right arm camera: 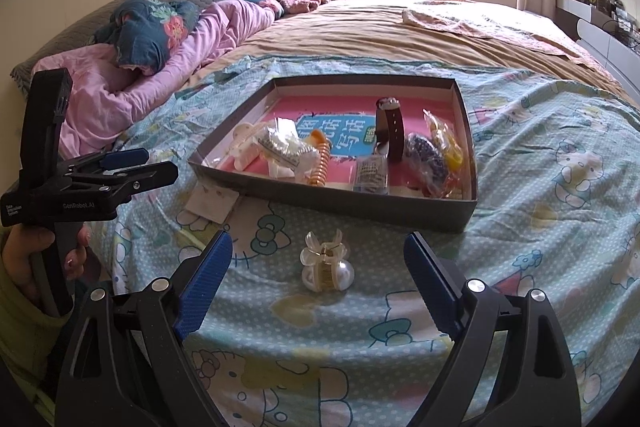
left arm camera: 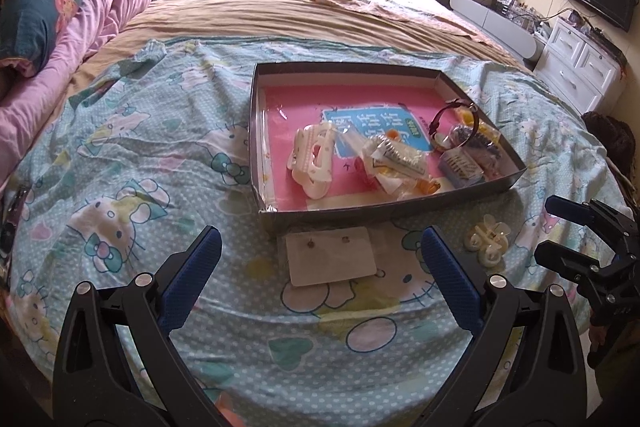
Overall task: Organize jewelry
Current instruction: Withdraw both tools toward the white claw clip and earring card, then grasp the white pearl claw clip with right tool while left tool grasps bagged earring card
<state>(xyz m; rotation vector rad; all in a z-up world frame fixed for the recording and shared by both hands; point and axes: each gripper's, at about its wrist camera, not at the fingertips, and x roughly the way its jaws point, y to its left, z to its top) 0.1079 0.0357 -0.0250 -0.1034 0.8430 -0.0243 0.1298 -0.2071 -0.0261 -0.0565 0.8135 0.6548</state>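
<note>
Both tongs are hanging wide open and empty, right gripper (right arm camera: pixel 318 275) lining up nearest the clip (right arm camera: pixel 326 263) lying on the sheet at 12 o'clock, short of the box (right arm camera: pixel 332 197), while the left gripper (left arm camera: pixel 320 275) is facing the card (left arm camera: pixel 330 255).

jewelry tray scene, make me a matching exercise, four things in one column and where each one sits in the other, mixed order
1. earring card
2. pearl hair claw
3. brown watch
4. large white claw clip

A. in the tray, standing on its strap
B. on the sheet ahead of the right gripper
C. in the tray, lying at its left side
D. on the sheet ahead of the left gripper

Pairs: 1-D, 2-B, 3-A, 4-C
</note>
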